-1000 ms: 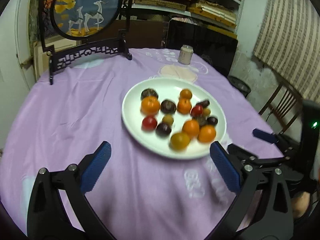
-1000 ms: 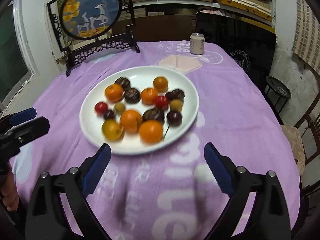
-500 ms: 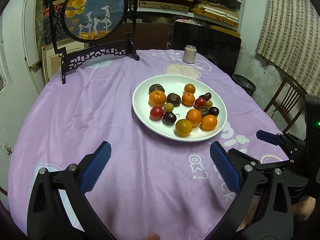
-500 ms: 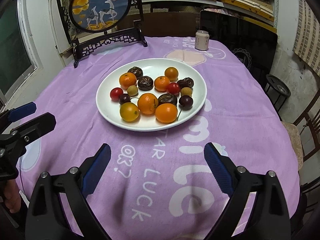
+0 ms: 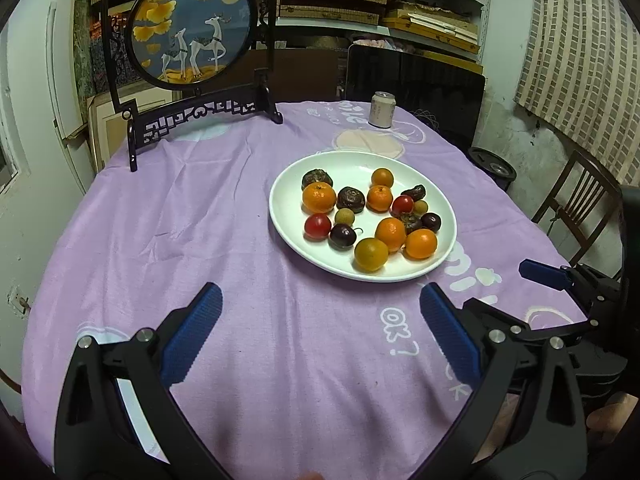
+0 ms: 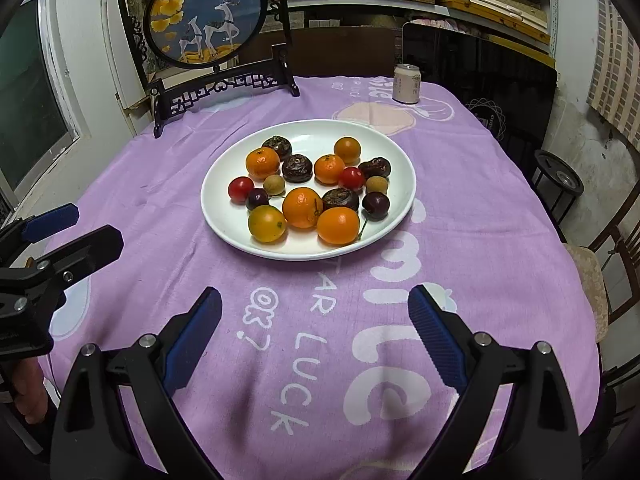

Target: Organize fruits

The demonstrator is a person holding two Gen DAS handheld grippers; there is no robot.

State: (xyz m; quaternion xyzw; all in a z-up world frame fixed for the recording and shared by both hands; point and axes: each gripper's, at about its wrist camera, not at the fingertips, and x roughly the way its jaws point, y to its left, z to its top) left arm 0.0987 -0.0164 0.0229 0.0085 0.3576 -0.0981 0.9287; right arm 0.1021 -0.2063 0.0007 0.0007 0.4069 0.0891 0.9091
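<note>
A white plate (image 5: 288,184) (image 6: 396,152) sits mid-table on the purple cloth. It holds several mixed fruits: oranges (image 5: 319,197) (image 6: 302,207), red tomatoes (image 5: 318,225) (image 6: 241,189), dark cherries (image 5: 342,236) (image 6: 375,205), wrinkled dark fruits (image 5: 351,199) (image 6: 297,168) and small tan longans (image 5: 345,216) (image 6: 274,184). My left gripper (image 5: 320,300) is open and empty, near side of the plate. My right gripper (image 6: 314,300) is open and empty, also short of the plate. Each gripper shows at the edge of the other's view.
A framed round deer screen (image 5: 192,36) (image 6: 204,20) stands at the table's far left. A drink can (image 5: 383,109) (image 6: 407,83) stands at the far edge. A wooden chair (image 5: 576,196) and a dark stool (image 6: 558,178) stand to the right.
Both grippers have pulled back and up from the plate, so the plate looks smaller and farther. Both stayed open. The fruits have not moved.
</note>
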